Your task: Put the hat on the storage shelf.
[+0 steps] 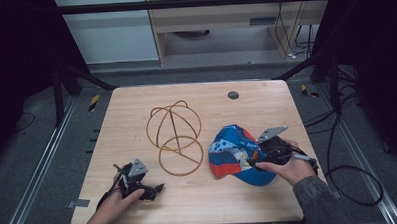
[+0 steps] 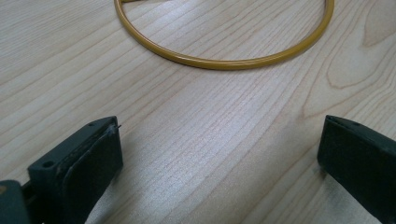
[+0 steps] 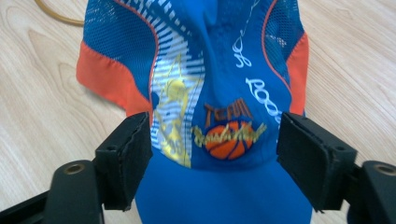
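Note:
A blue cap [image 1: 231,152] with orange side panels and a basketball logo lies on the right half of the wooden table [image 1: 136,101]. My right gripper [image 1: 253,161] stands open at the cap's near right side. In the right gripper view its jaws straddle the cap's [image 3: 210,84] front panel just above the brim, with the right gripper [image 3: 212,135] not closed on the cloth. A gold wire cap stand [image 1: 175,135] rests at the table's middle. My left gripper [image 1: 156,188] sits low near the front left, open, its jaws wide over bare wood [image 2: 219,140], short of the stand's base ring [image 2: 224,63].
A dark round grommet [image 1: 233,95] sits in the table's far side. A strip of tape [image 1: 78,203] marks the front left corner. Cables [image 1: 349,182] lie on the floor to the right, and metal rails run along both sides.

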`<action>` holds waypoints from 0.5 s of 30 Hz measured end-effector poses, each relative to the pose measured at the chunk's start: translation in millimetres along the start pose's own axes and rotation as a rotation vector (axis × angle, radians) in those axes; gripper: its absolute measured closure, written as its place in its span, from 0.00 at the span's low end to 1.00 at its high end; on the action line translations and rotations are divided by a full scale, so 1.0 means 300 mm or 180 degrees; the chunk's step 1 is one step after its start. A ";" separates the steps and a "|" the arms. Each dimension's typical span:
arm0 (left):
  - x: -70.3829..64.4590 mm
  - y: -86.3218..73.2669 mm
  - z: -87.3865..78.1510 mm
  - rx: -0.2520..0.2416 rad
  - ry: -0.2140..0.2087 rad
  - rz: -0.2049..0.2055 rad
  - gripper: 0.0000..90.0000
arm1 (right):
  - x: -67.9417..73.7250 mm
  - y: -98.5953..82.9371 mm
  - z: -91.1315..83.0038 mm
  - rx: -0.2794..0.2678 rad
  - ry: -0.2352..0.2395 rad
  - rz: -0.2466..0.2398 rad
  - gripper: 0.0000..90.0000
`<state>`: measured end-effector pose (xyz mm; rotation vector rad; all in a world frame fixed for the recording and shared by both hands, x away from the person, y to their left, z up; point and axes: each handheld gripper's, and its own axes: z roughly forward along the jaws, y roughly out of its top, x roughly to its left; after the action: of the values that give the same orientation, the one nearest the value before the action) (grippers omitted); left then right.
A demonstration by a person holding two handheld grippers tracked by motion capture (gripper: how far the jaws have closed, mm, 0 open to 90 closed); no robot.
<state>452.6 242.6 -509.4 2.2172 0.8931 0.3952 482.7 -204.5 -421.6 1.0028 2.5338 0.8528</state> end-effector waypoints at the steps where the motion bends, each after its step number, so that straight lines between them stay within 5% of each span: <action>1: 0.000 0.000 0.000 0.0000 0.0000 -0.0001 0.00 | -0.003 0.005 0.006 0.0018 0.0028 -0.0001 0.32; 15: 0.000 0.000 0.000 0.0001 -0.0006 0.0006 0.00 | -0.036 0.075 0.072 0.0115 0.0224 0.0059 0.47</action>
<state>452.4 242.6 -509.4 2.2184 0.8901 0.3938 512.0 -189.9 -424.1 1.0260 2.6113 0.8648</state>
